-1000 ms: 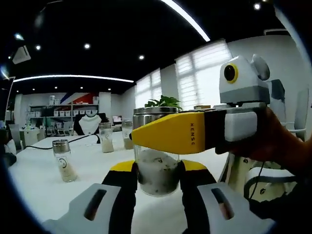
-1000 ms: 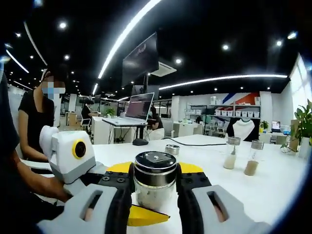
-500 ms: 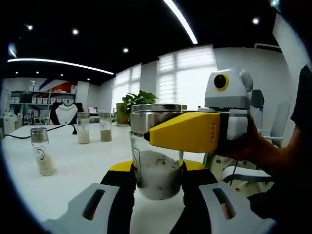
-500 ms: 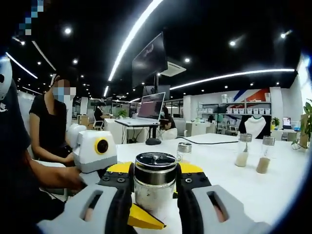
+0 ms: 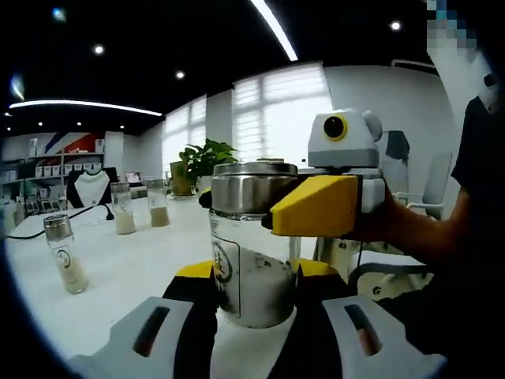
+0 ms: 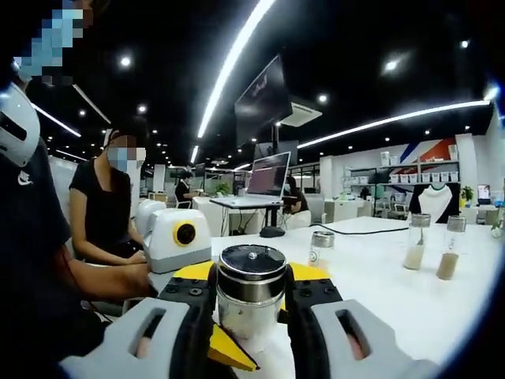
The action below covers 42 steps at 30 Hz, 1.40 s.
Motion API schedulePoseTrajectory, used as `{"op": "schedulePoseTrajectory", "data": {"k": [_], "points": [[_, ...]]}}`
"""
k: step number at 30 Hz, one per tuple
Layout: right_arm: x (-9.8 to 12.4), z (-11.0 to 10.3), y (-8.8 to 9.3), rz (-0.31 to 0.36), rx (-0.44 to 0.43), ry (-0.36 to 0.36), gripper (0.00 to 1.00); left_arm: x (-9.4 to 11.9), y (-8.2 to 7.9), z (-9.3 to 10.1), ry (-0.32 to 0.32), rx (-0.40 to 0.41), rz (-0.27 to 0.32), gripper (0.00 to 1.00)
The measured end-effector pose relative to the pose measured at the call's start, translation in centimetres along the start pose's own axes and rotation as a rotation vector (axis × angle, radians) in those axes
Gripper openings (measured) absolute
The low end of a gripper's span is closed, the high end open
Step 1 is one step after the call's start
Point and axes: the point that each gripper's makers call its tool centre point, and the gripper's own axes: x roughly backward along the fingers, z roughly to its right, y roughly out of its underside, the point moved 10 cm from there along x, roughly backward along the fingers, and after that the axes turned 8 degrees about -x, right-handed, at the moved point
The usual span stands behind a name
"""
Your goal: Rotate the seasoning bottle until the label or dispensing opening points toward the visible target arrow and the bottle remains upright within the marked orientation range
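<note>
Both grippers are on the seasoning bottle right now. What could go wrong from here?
The right gripper clamps the metal cap while the left gripper holds the glass body of the seasoning bottle, so twisting may loosen the cap instead of turning the bottle. Uneven pull could tilt it. No target arrow is visible for checking alignment.

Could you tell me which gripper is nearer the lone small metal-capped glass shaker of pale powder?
Left. The left gripper clamps the large jar's glass base, the shaker off to its left; the right gripper grips the steel lid.

Bright office (blinds, strip lights)
</note>
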Motion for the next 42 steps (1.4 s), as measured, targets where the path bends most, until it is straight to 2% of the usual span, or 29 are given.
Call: {"op": "schedulePoseTrajectory", "data": {"k": [10, 14, 17, 20, 22, 24, 28, 30, 33, 37, 42], "points": [[-0.9, 0.1, 0.3, -0.010, 0.020, 0.147, 0.32, -0.5, 0.2, -0.2, -0.161, -0.036, -0.049, 0.39], [-1.2, -0.1, 0.3, 0.000, 0.022, 0.203, 0.32, -0.7, 0.2, -0.1, -0.228, -0.023, -0.040, 0.39], [-1.4, -0.3, 0.3, 0.010, 0.042, 0.248, 0.32, -1.0, 0.2, 0.1, -0.298, -0.049, -0.043, 0.39], [-1.4, -0.4, 0.3, 0.024, 0.035, 0.277, 0.32, -1.2, 0.2, 0.3, -0.314, -0.028, -0.033, 0.39], [-1.3, -0.4, 0.3, 0.015, 0.081, 0.281, 0.31, -1.3, 0.3, 0.2, -0.301, -0.019, -0.024, 0.39], [-1.3, -0.4, 0.3, 0.007, 0.084, 0.266, 0.31, -1.3, 0.4, 0.1, -0.284, -0.027, -0.023, 0.39], [-1.1, -0.2, 0.3, 0.001, 0.073, 0.214, 0.31, -1.0, 0.3, -0.2, -0.206, -0.009, -0.005, 0.40], [-0.9, -0.2, 0.2, 0.013, 0.062, 0.179, 0.31, -0.9, 0.1, -0.2, -0.185, -0.031, 0.007, 0.40], [-0.6, -0.1, 0.2, 0.000, 0.063, 0.120, 0.31, -0.7, 0.0, -0.1, -0.103, -0.074, -0.004, 0.40], [-0.2, -0.2, 0.1, 0.002, 0.065, 0.060, 0.31, -0.1, -0.2, 0.0, -0.026, -0.103, 0.000, 0.40], [0.0, -0.4, -0.1, 0.005, 0.068, 0.006, 0.31, 0.4, -0.3, -0.2, 0.043, -0.037, 0.042, 0.40]]}}
